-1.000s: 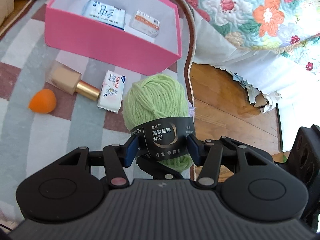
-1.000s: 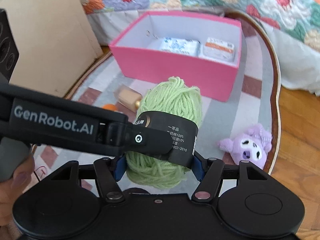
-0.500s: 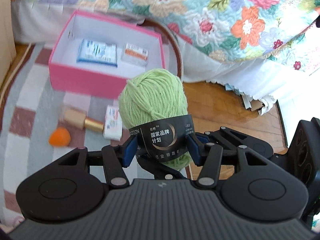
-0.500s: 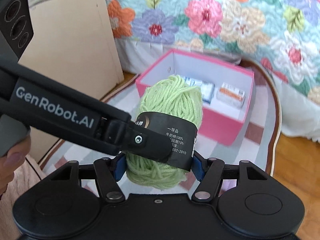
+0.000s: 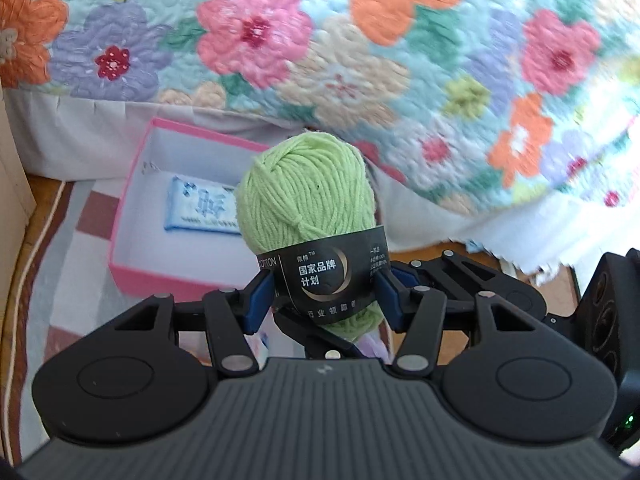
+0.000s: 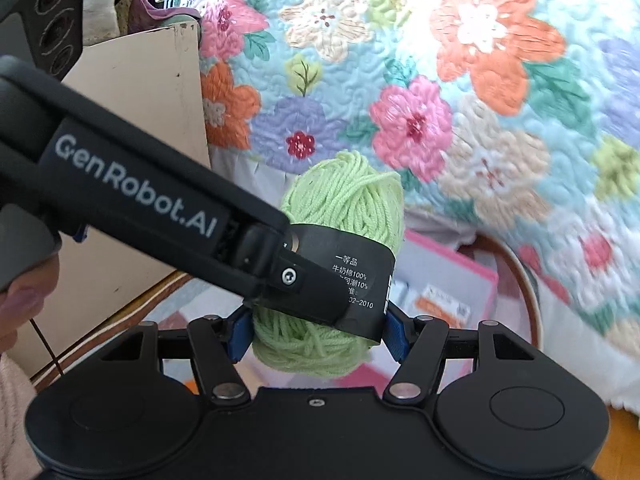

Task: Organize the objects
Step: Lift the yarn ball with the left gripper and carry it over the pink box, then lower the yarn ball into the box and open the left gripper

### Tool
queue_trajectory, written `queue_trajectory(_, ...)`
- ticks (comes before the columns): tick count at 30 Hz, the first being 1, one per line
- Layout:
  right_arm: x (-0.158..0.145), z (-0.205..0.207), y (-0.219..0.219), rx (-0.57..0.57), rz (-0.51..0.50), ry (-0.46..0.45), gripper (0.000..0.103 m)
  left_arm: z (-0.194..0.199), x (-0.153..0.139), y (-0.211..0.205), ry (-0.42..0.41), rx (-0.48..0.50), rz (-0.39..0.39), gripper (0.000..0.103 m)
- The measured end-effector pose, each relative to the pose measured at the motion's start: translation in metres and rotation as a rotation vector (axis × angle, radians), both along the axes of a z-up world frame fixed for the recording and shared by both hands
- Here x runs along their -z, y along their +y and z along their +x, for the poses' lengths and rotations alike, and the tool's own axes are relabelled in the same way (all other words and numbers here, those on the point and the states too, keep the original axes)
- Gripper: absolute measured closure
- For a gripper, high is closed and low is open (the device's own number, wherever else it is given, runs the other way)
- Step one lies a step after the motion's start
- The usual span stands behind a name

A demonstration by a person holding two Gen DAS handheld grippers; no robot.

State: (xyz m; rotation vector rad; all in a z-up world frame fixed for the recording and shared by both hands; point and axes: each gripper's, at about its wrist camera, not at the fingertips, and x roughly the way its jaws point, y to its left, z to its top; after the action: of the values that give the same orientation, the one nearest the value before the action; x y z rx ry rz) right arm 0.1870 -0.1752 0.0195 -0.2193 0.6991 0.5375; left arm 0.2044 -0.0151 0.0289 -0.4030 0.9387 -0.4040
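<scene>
Left wrist view: both my tongs, left [image 5: 324, 292] and right [image 6: 316, 330], pinched the yarn [image 5: 306, 196]; box [image 5: 120, 236], centre-left, held seemingly two packets; yarn remained unboxed.

The right tongs [image 6: 320, 334] clamp a green yarn ball [image 6: 344, 196] by its black label [image 6: 352, 280], one blue pad on each side. The left tongs [image 6: 304, 280] reach in from the upper left, crossing just ahead of the right ones, and their tip presses on the same label. The ball stands upright between the right tongs' fingers. Beyond the tongs and lower right of the ball lies a pink box [image 6: 452, 264] on a rug [image 6: 168, 312]; a white and orange packet [image 6: 440, 308] shows inside it. A floral quilt [image 6: 480, 100] fills the space far ahead. A beige board [image 6: 132, 120] stands to the left.
</scene>
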Motion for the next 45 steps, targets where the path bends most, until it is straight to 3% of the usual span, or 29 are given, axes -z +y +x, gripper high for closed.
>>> queue_trajectory(7, 0.049, 0.077, 0.006, -0.025, 0.044, 0.115, 0.035, 0.070, 0.060, 0.008, 0.106, -0.105, -0.022, 0.049)
queue_trajectory(13, 0.101, 0.117, 0.007, -0.031, 0.117, 0.259, 0.035, 0.101, 0.108, 0.011, 0.186, -0.125, 0.033, 0.048)
queue_trajectory(17, 0.125, 0.140, -0.003, -0.007, 0.191, 0.353, 0.037, 0.114, 0.133, 0.014, 0.226, -0.176, -0.006, 0.049)
queue_trajectory(26, 0.153, 0.157, -0.003, -0.056, 0.229, 0.479, 0.037, 0.121, 0.148, 0.016, 0.295, -0.144, 0.045, 0.044)
queue_trajectory(30, 0.167, 0.171, -0.006, -0.057, 0.217, 0.613, 0.037, 0.126, 0.142, 0.020, 0.287, -0.170, 0.107, 0.037)
queue_trajectory(35, 0.164, 0.170, -0.018, 0.079, 0.158, 0.608, 0.025, 0.137, 0.144, 0.026, 0.264, -0.202, 0.039, 0.037)
queue_trajectory(39, 0.151, 0.160, -0.034, 0.173, 0.071, 0.524, 0.020, 0.143, 0.146, 0.020, 0.220, -0.201, 0.072, 0.037)
queue_trajectory(43, 0.141, 0.151, -0.050, 0.200, 0.126, 0.481, 0.027, 0.148, 0.151, 0.012, 0.171, -0.178, 0.101, 0.037)
queue_trajectory(45, 0.136, 0.149, -0.052, 0.185, 0.134, 0.473, 0.038, 0.153, 0.156, 0.009, 0.154, -0.169, 0.113, 0.037)
